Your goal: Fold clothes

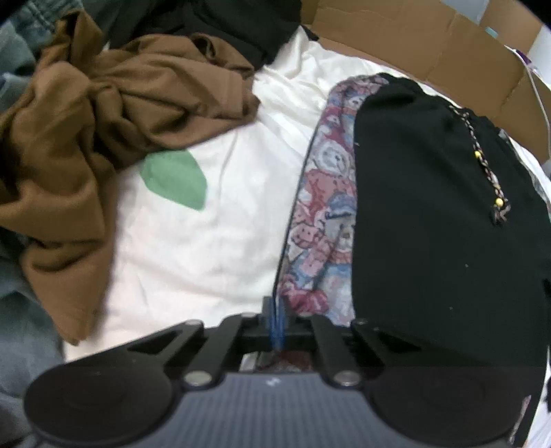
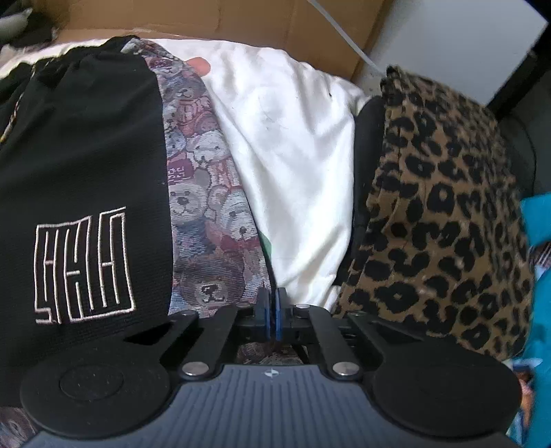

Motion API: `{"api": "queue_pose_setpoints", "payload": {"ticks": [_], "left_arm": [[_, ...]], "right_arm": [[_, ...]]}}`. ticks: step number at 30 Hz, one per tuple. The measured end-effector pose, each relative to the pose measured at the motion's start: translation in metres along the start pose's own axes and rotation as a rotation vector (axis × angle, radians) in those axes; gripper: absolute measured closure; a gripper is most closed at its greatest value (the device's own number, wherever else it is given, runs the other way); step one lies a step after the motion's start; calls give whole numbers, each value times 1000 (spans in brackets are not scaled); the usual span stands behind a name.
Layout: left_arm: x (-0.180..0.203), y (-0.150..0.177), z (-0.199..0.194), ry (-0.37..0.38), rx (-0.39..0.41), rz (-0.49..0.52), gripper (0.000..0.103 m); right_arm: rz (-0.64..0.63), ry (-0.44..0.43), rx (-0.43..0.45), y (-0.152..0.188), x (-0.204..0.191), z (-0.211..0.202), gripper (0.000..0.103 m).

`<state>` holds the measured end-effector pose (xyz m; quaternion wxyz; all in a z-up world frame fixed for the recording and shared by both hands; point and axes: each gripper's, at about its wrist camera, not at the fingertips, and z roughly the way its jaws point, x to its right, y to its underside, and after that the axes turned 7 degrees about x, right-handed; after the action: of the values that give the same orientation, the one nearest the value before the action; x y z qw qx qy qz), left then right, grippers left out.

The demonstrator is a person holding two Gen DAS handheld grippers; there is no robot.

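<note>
Jaws of both grippers, left (image 1: 277, 324) and right (image 2: 274, 315), pinch opposite edges of a teddy-bear-print woven garment (image 2: 206, 193) under a black knit top (image 1: 440, 206), on a white sheet (image 1: 220, 220) beside crumpled brown (image 1: 103, 113) and leopard-print (image 2: 444, 213) clothes.

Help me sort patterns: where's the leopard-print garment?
Right wrist view, right side: the leopard-print garment lies beside the white sheet, with teal fabric at its far right.

Cardboard (image 1: 430, 44): brown panels, creased, standing along the far edge of the bed; also across the top of the right wrist view.
Bed sheet (image 1: 193, 248): white, wrinkled, with one green leaf-shaped print (image 1: 175, 177).
Cable (image 2: 344, 31): white, running diagonally across the cardboard.
Wall panel (image 2: 458, 44): pale, upper right.
</note>
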<state>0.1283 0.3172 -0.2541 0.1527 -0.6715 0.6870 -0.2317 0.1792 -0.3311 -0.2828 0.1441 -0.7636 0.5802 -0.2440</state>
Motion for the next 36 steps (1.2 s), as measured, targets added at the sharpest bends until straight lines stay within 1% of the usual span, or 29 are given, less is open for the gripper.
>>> {"api": "queue_pose_setpoints", "payload": {"ticks": [2, 5, 7, 8, 10, 11, 14, 17, 19, 20, 21, 25, 30, 31, 32, 33, 34, 35, 36], "left_arm": [[-6, -3, -4, -24, 17, -14, 101], [-5, 1, 1, -34, 6, 1, 101], [-3, 3, 4, -38, 8, 6, 100], [-5, 2, 3, -31, 4, -19, 95], [-9, 3, -3, -23, 5, -48, 93], [-11, 3, -6, -19, 6, -62, 89], [-17, 11, -15, -23, 2, -80, 87], [-22, 21, -23, -23, -19, -131, 83], [-22, 28, -28, -27, -23, -139, 80], [-22, 31, -30, -29, -26, -146, 79], [-22, 34, -31, -29, -31, -150, 79], [-22, 47, -34, -36, -56, -165, 78], [-21, 57, -37, -46, -61, -171, 78], [-20, 58, -37, -49, -59, -166, 78], [-19, 59, -37, -52, -60, -163, 78], [-19, 60, -37, -54, -61, -160, 77], [-18, 60, -38, -59, -60, -158, 76], [-18, 61, -38, -64, -60, -156, 76], [-19, 61, -39, -63, -59, -160, 76]], "right_arm": [[-10, 8, -1, 0, 0, -2, 103], [-10, 22, 3, 2, 2, -1, 103], [1, 14, 4, 2, 3, -1, 103], [6, 11, 4, 3, 3, 0, 102], [46, -18, 19, 3, 8, -6, 101], [69, -36, 32, 3, 10, -11, 100], [90, -41, 56, 10, 15, -27, 98], [178, -60, 58, 24, 24, -40, 98], [199, -72, 58, 31, 26, -46, 98], [189, -70, 56, 36, 26, -49, 97], [182, -64, 52, 41, 27, -50, 91], [197, -58, 29, 58, 33, -55, 90], [204, 10, 3, 71, 39, -57, 89], [211, 23, 0, 73, 41, -57, 86], [218, 36, -3, 74, 44, -58, 79], [226, 46, -7, 75, 47, -58, 70], [238, 49, -9, 77, 50, -58, 66], [255, 46, -11, 78, 53, -57, 61], [281, 31, -13, 79, 57, -56, 60]]}}
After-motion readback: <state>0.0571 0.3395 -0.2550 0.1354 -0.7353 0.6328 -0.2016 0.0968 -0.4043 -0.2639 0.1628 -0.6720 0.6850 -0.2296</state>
